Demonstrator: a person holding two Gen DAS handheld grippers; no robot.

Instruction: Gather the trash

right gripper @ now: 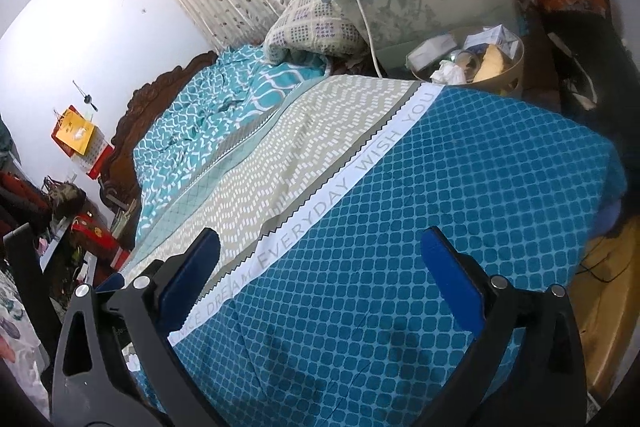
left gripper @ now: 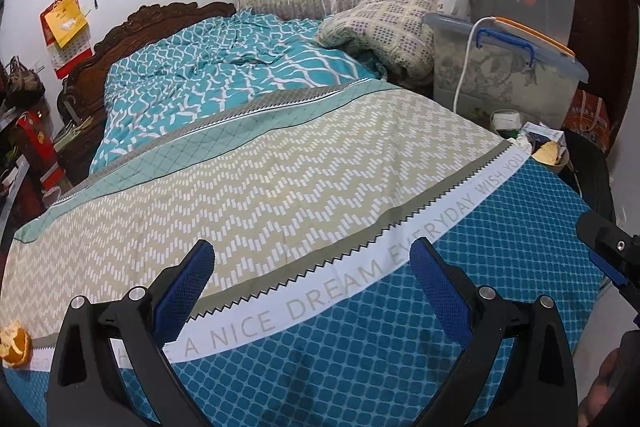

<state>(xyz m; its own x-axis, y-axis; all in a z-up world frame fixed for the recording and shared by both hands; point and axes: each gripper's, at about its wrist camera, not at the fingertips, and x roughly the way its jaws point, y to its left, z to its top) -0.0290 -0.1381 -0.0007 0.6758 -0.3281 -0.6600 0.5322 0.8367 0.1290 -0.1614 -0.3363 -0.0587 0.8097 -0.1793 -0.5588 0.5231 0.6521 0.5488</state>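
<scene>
Orange peel (left gripper: pixel 15 347) at bedspread (left gripper: pixel 280 179) left edge, uncollected. Bin (right gripper: pixel 506 75) beside bed already holding tissue, boxes, peel. Left gripper (left gripper: pixel 312 287) and right gripper (right gripper: pixel 320 279) wide open, empty, over bedspread.

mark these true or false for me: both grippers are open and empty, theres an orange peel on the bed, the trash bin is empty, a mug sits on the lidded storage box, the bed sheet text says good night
1. Both grippers are open and empty. True: the left gripper and the right gripper each show spread jaws with nothing between them.
2. An orange peel lies on the bed. True, at the bedspread's near left edge.
3. The trash bin is empty. False: it holds crumpled paper, small boxes and a yellowish scrap.
4. A mug sits on the lidded storage box. True.
5. The sheet text says good night. False: the white strip reads "A NICE DREAM EVERYDAY WISH YOU".
</scene>
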